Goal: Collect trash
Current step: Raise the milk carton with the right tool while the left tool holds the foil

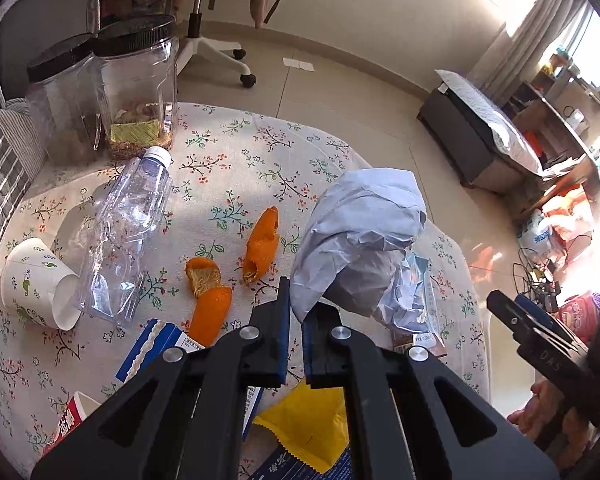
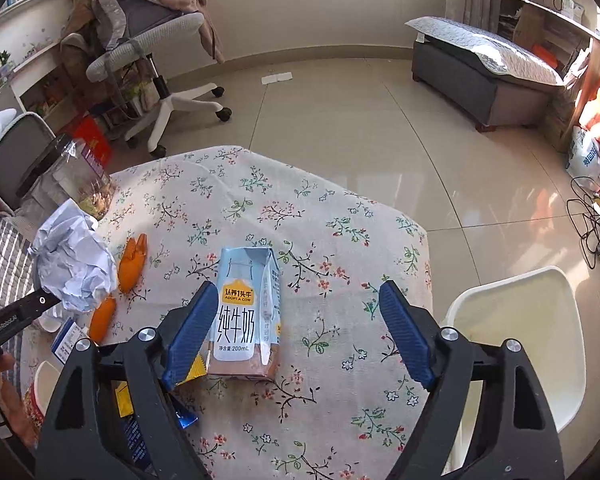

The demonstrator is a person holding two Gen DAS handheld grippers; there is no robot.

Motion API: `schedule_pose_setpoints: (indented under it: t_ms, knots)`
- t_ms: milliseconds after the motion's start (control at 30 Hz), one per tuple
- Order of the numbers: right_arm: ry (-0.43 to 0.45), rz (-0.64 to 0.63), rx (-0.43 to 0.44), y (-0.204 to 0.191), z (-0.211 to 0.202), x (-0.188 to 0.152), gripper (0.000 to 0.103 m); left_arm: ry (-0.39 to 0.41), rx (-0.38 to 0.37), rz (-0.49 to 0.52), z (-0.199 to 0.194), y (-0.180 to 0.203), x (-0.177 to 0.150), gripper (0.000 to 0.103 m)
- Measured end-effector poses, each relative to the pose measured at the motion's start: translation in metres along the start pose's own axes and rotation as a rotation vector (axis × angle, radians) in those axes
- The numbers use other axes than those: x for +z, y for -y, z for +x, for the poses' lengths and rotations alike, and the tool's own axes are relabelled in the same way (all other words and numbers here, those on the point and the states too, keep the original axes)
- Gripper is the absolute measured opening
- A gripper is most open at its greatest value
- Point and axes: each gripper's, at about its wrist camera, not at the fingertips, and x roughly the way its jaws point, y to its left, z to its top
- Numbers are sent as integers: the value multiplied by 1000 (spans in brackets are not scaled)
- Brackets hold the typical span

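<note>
Two tongs are working over the floral tabletop (image 2: 340,208). The left tongs (image 1: 296,300) are pinching a crumpled paper ball (image 1: 360,240), holding it lifted above the cloth. The right tongs (image 2: 296,304) are standing spread wide around a milk carton (image 2: 246,312), which is lying flat with its long axis running away from the camera, gabled top pointing far.
</note>
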Motion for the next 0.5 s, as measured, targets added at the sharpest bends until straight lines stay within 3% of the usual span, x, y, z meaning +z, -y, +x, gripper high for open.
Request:
schedule_pose_setpoints:
  t_ms: [267, 367, 500]
  knots:
    - [-139, -15, -68, -29, 66, 5, 88, 77, -51, -3, -19, -8, 8, 5]
    - [-168, -9, -59, -30, 81, 6, 80, 91, -61, -13, -23, -12, 11, 5]
    - [-186, -29, -45, -36, 89, 4, 59, 90, -63, -18, -22, -13, 11, 5]
